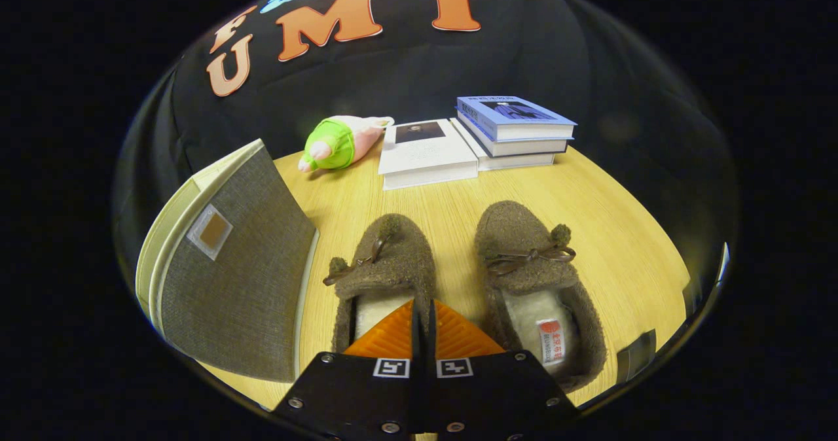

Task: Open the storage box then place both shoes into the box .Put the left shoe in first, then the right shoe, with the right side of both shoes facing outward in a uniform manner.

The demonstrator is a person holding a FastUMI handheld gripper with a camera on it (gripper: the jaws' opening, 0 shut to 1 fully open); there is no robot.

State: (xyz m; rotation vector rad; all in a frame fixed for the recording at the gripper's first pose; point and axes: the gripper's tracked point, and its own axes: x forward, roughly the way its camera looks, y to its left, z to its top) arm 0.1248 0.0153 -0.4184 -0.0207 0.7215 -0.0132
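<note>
Gripper (422, 313) pinches left shoe (386, 264) wall beside grey storage box (236, 284).

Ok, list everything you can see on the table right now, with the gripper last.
Table: one, light wood, under everything.
Storage box: one, grey fabric with cream edge, beside the left shoe.
Left shoe: one, brown fuzzy, its right wall between the fingers.
Right shoe: one, brown fuzzy, beside the left shoe.
Books: three or four, white and blue, beyond the shoes.
Plush toy: one, green and pink, next to the books.
Gripper: one, fingers closed on the left shoe's wall.
</note>
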